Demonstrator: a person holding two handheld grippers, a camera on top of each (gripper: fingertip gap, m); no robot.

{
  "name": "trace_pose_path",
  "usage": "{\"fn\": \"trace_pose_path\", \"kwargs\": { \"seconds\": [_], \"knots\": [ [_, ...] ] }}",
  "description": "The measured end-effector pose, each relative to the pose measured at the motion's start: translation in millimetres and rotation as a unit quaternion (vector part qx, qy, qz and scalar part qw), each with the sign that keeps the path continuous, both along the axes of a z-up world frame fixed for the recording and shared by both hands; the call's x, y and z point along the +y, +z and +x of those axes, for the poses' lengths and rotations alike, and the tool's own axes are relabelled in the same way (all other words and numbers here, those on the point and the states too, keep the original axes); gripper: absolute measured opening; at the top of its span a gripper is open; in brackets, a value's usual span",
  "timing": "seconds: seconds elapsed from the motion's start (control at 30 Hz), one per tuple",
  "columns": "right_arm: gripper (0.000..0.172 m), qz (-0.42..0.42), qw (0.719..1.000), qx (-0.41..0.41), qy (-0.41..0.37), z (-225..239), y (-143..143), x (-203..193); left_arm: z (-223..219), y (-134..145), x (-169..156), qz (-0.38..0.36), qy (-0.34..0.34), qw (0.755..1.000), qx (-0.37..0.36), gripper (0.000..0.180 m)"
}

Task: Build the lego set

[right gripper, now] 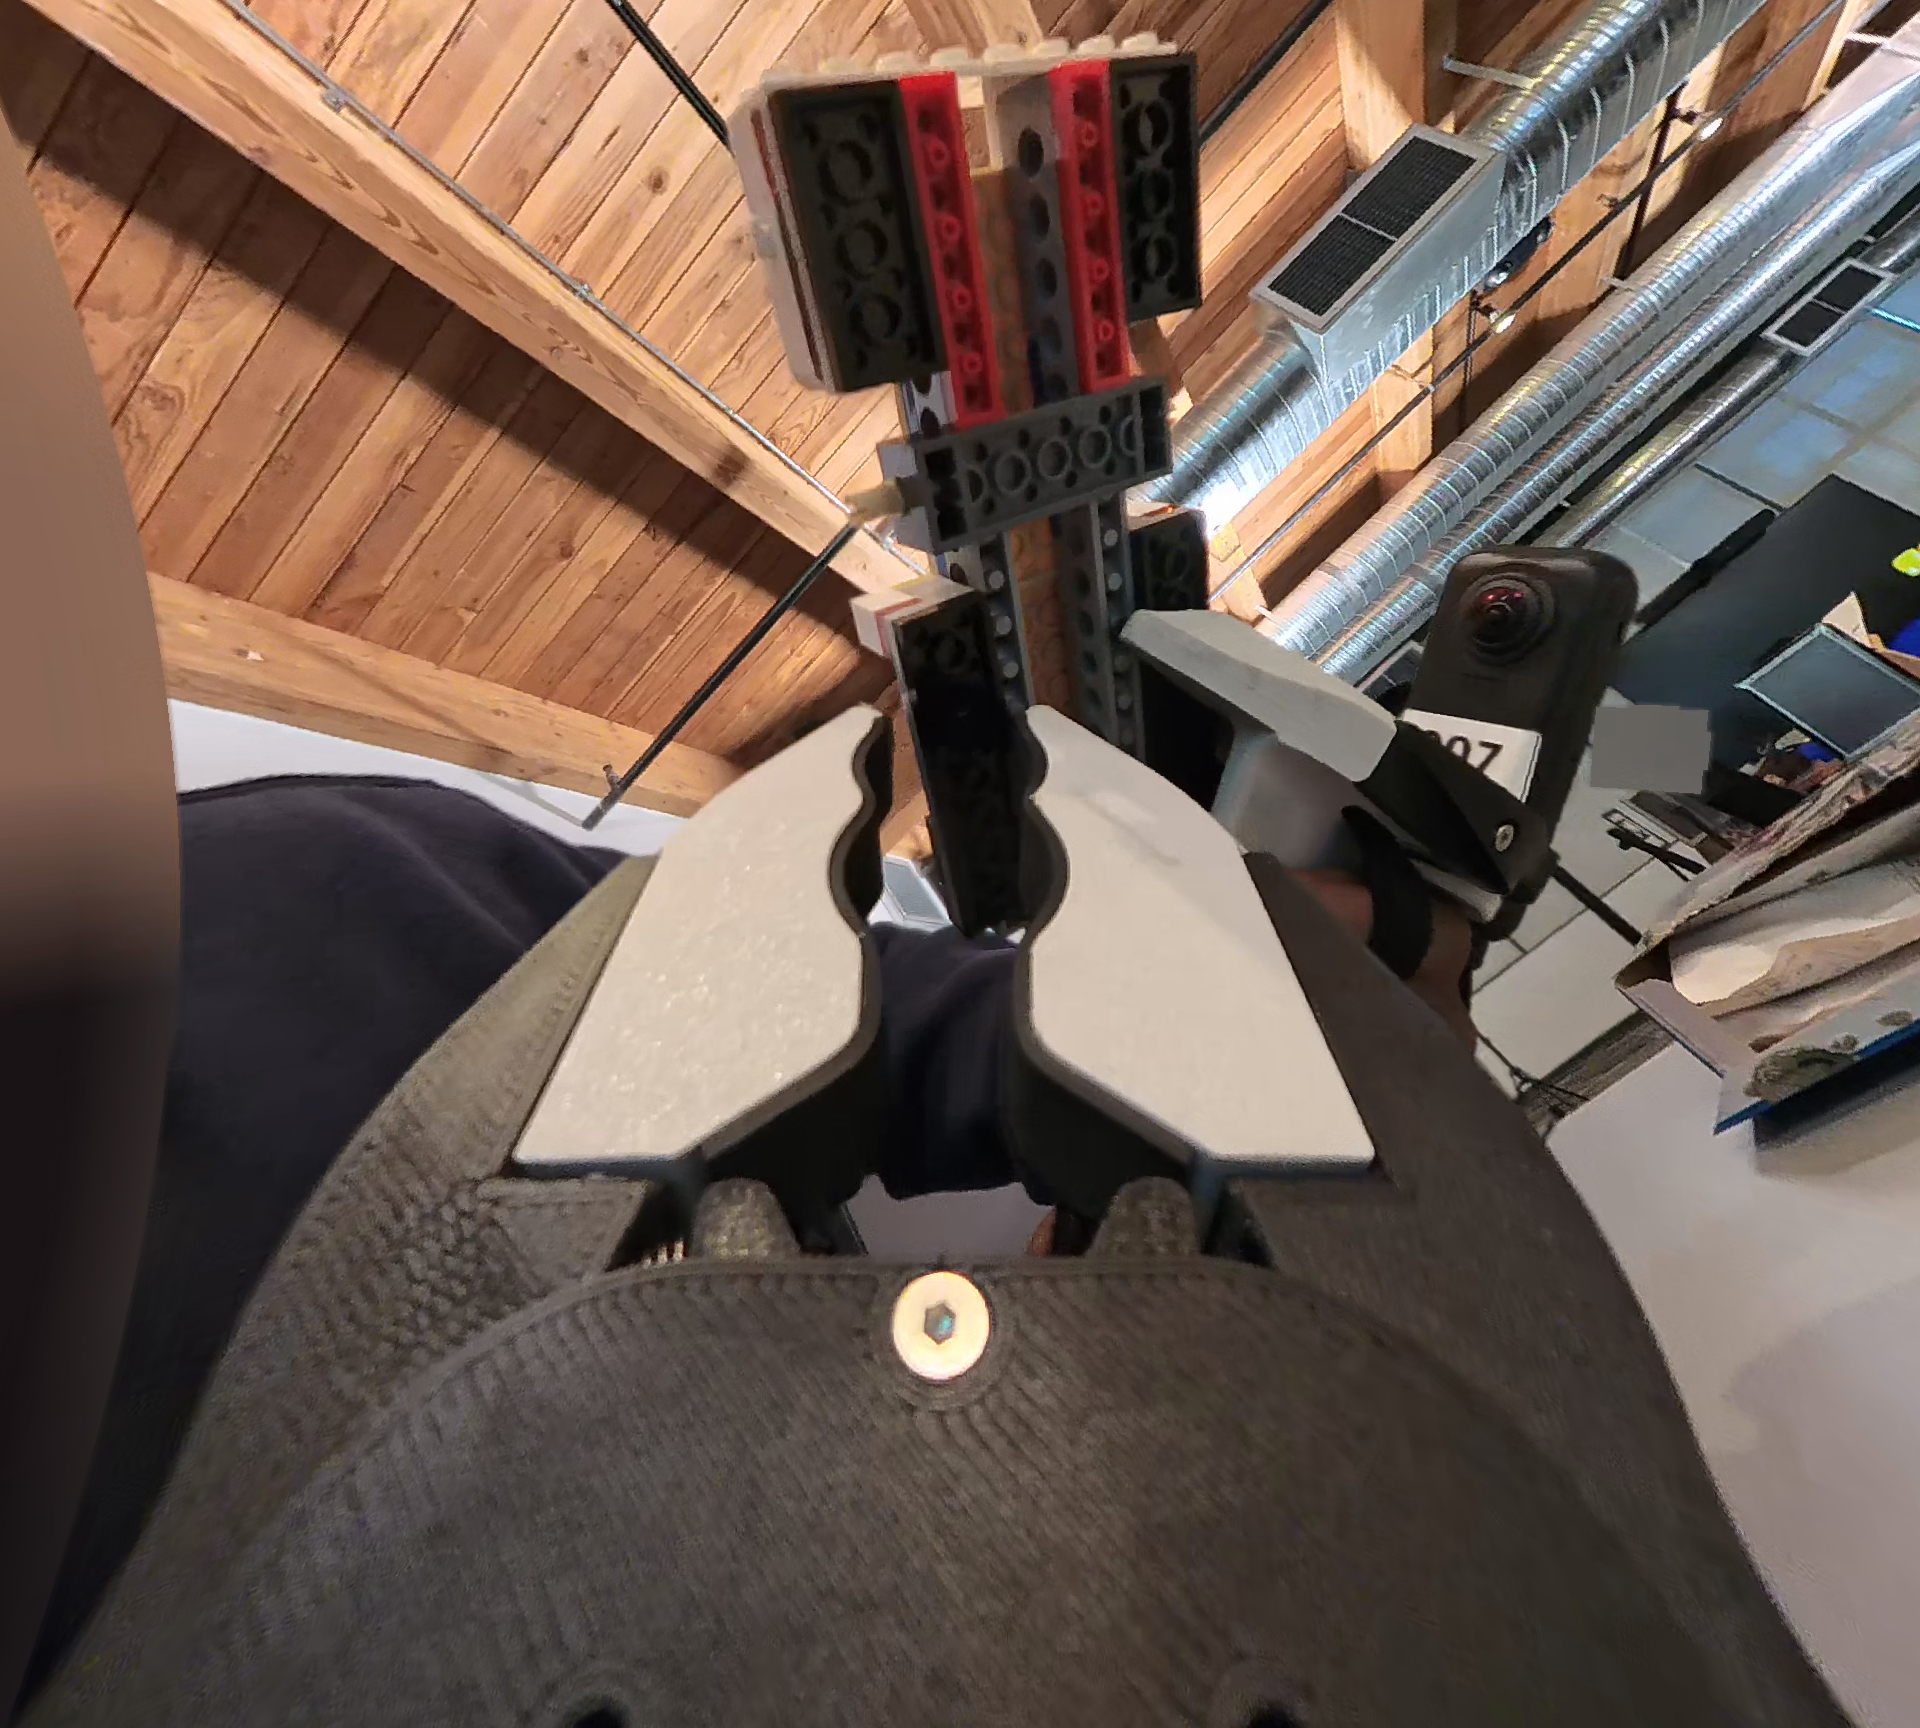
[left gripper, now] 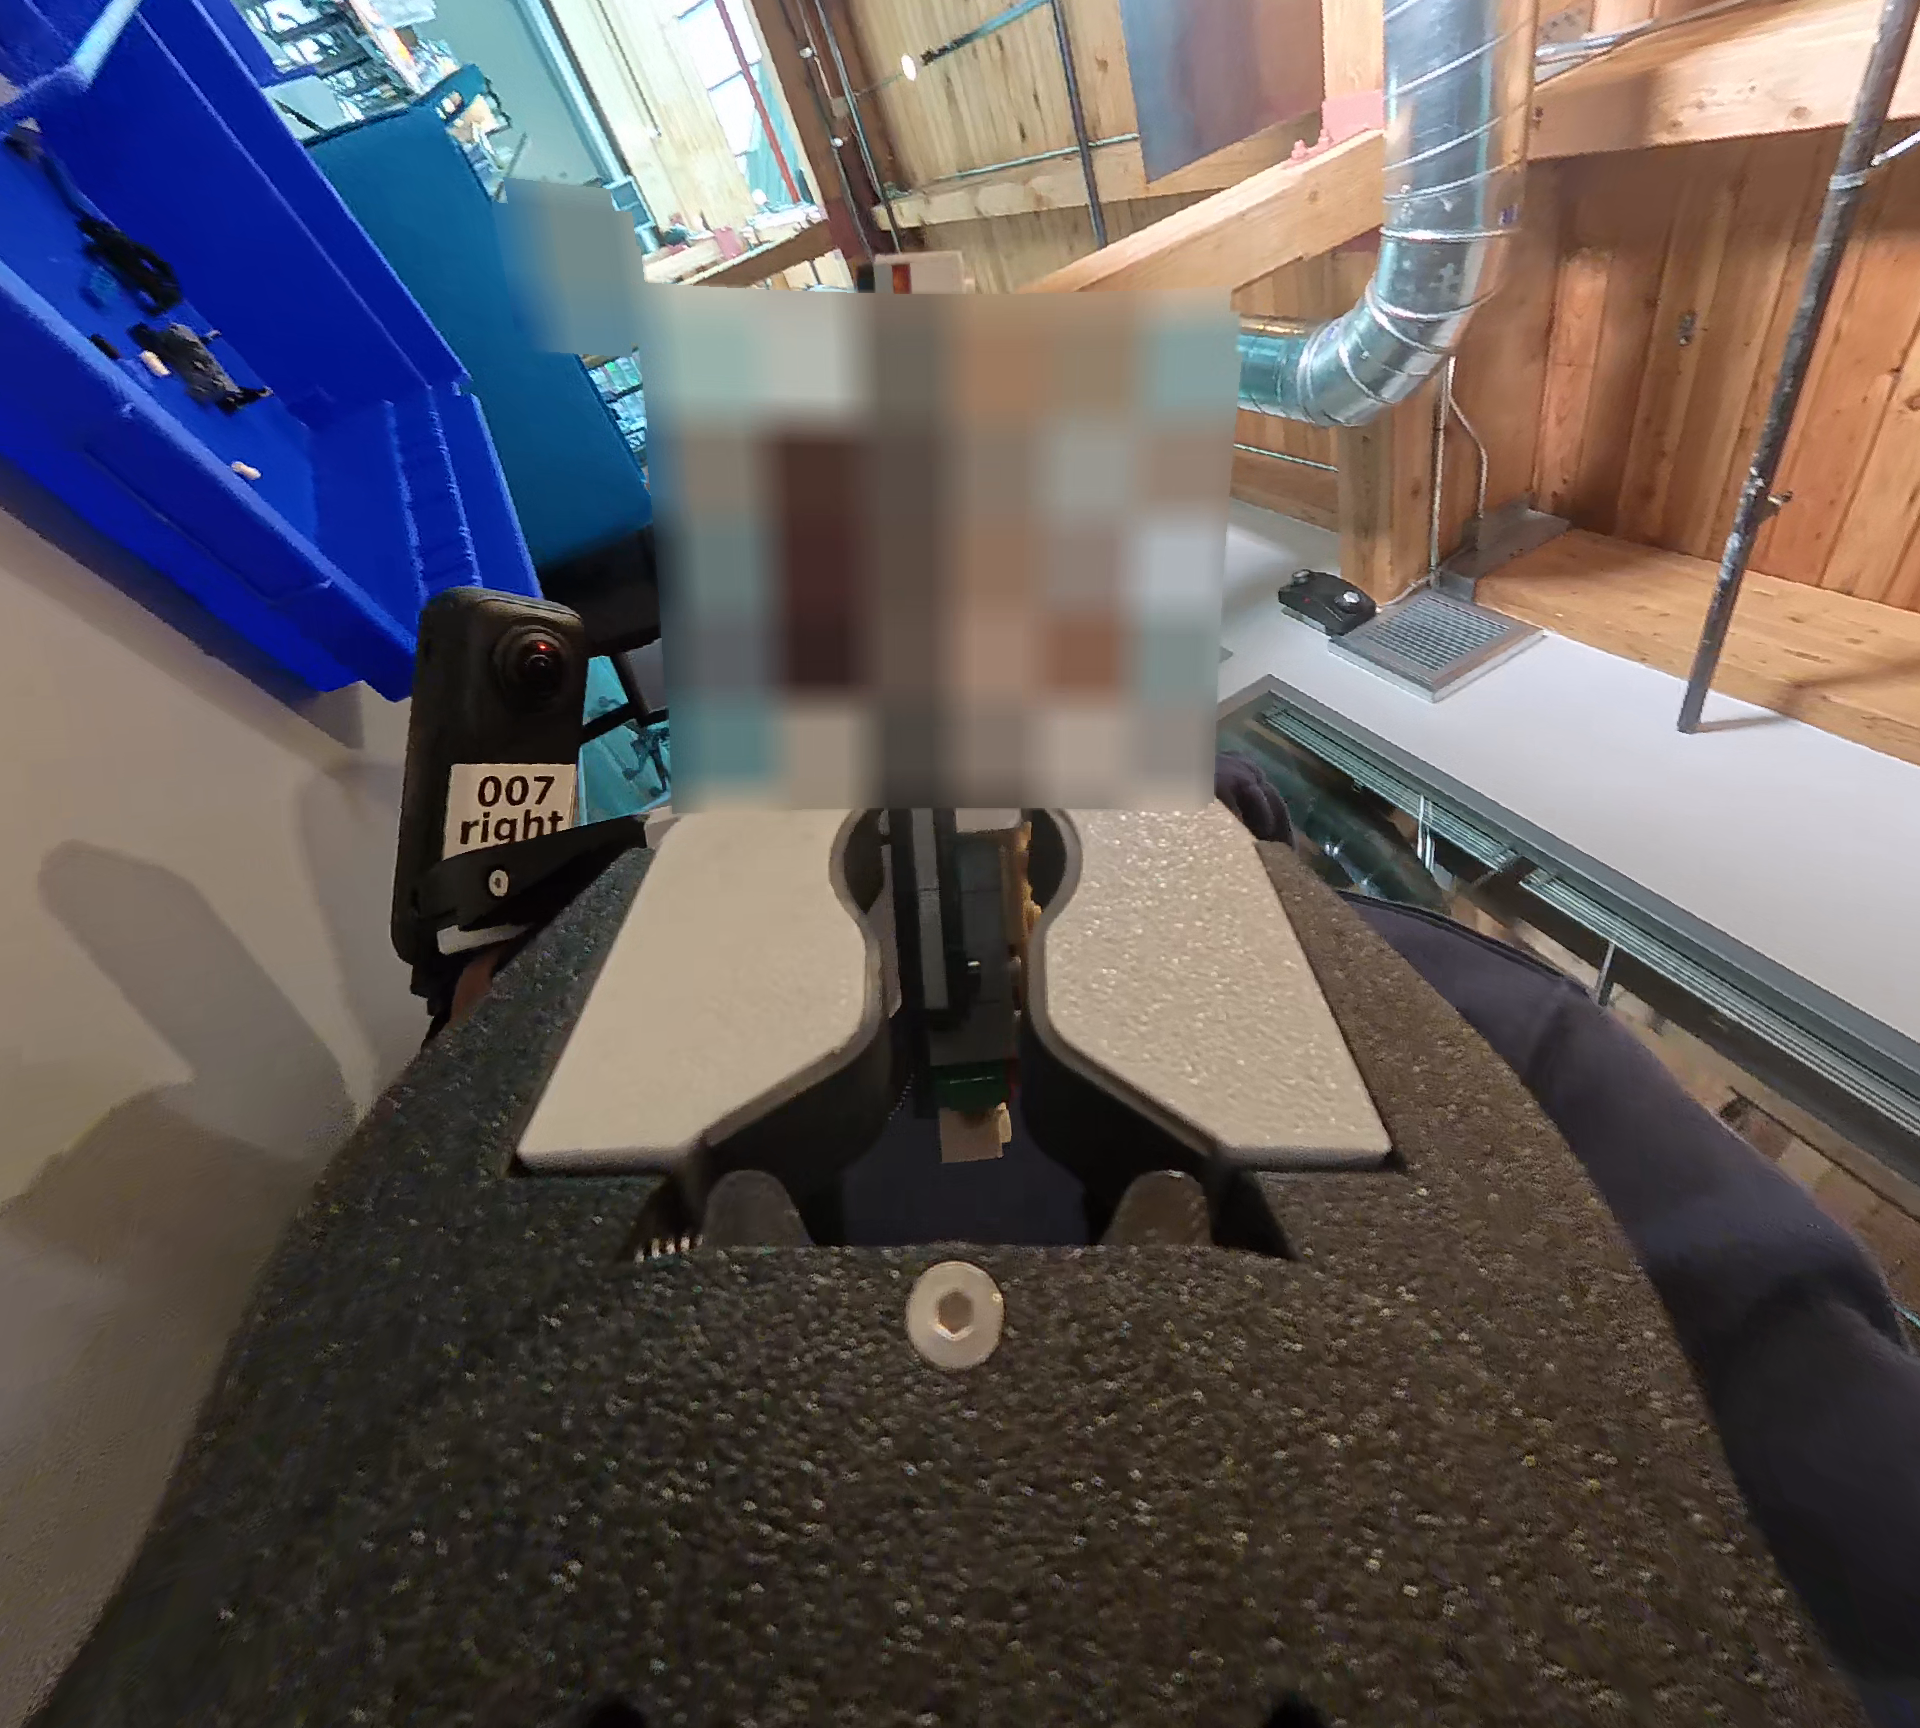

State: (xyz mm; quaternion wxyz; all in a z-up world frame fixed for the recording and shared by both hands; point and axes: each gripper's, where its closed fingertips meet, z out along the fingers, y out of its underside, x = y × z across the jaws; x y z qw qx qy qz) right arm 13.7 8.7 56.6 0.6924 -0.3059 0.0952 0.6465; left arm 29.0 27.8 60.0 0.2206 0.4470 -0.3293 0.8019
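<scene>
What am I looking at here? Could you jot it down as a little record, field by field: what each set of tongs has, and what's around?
Right tongs: closed on a black leg of a toy-brick model
Left tongs: gripping the model's other black leg; tips blurred out in its own view
Model: black, red, grey and white bricks, held aloft
Behind model: wooden ceiling, silver ducts
Elsewhere: blue bin, white tabletop
Person: dark sleeve

Bright, even daylight; soft shadows, strong wide-angle bending at edges, slight blur.
</scene>
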Motion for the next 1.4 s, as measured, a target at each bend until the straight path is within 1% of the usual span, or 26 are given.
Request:
{"fn": "trace_pose_path", "kwargs": {
  "seconds": [0.1, 0.33, 0.47, 0.53, 0.6, 0.7, 0.87, 1.03, 1.23, 1.33, 1.4],
  "knots": [
    [0.018, -0.007, 1.0, 0.016, 0.001, 4, -4, 2, 4, -4, 1, 0.007, 0.018, 1.0, 0.017, 0.023],
    [0.017, -0.018, 0.999, 0.047, 0.006, 12, -11, 6, 7, -11, 5, 0.034, 0.058, 0.996, 0.053, 0.023],
    [0.016, -0.018, 0.998, 0.062, 0.015, 14, -13, 7, 7, -14, 5, 0.057, 0.072, 0.993, 0.07, 0.026],
    [0.016, -0.015, 0.998, 0.063, 0.02, 13, -12, 6, 5, -11, 4, 0.069, 0.076, 0.993, 0.065, 0.029],
    [0.016, -0.011, 0.998, 0.057, 0.02, 11, -12, 6, 4, -8, 3, 0.082, 0.079, 0.992, 0.061, 0.03],
    [0.016, 0.0, 0.999, 0.049, 0.014, 10, -9, 2, 1, -6, -1, 0.103, 0.076, 0.991, 0.048, 0.028],
    [0.016, -0.008, 0.999, 0.045, 0.008, 11, -11, 4, 2, -9, 1, 0.105, 0.08, 0.99, 0.052, 0.028],
    [0.016, -0.016, 1.0, 0.017, -0.013, 9, -12, 5, 2, -10, 3, 0.127, 0.081, 0.987, 0.048, 0.028],
    [0.016, -0.026, 0.999, -0.01, -0.024, 5, -13, 7, -1, -12, 6, 0.178, 0.078, 0.98, 0.046, 0.029],
    [0.016, -0.032, 0.999, -0.009, -0.028, 6, -14, 9, -2, -14, 7, 0.207, 0.075, 0.974, 0.051, 0.034],
    [0.016, -0.035, 0.999, -0.009, -0.03, 7, -15, 9, -4, -16, 5, 0.233, 0.072, 0.968, 0.055, 0.034]
  ]
}}
